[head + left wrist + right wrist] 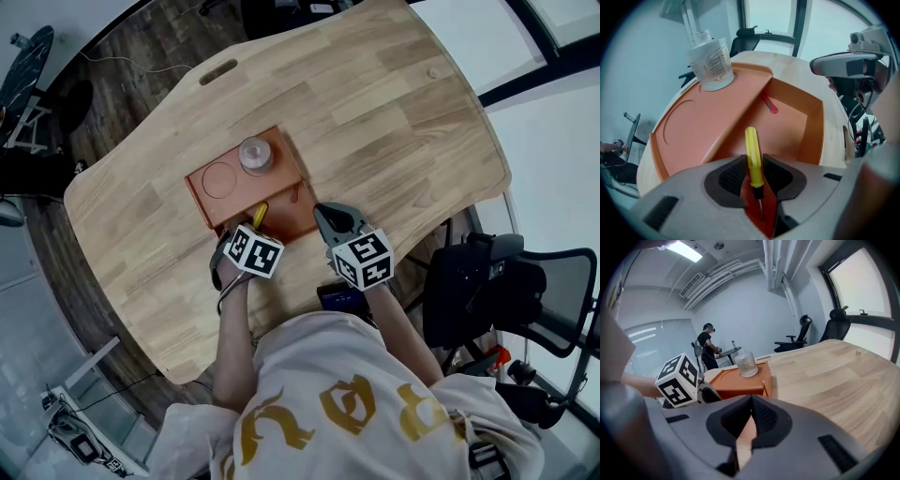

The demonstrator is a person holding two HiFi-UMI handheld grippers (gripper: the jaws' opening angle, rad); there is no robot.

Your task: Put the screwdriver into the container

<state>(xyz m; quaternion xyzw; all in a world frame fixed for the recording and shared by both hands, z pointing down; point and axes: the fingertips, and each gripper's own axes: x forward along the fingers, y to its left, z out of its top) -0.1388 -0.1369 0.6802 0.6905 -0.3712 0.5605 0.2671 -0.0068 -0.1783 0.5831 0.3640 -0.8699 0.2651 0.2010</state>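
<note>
An orange tray container lies on the wooden table, with a deeper compartment on its right side. My left gripper is at the tray's near edge, shut on a yellow-handled screwdriver. The handle points forward over the compartment and the metal shaft points back between the pads. The screwdriver shows as a small yellow tip in the head view. A small red piece lies in the compartment. My right gripper sits just right of the tray, shut and holding nothing.
A clear glass jar stands on the tray's far flat part, beside a round recess. The table's near edge runs under both grippers. A black office chair stands to the right. A person stands far off in the room.
</note>
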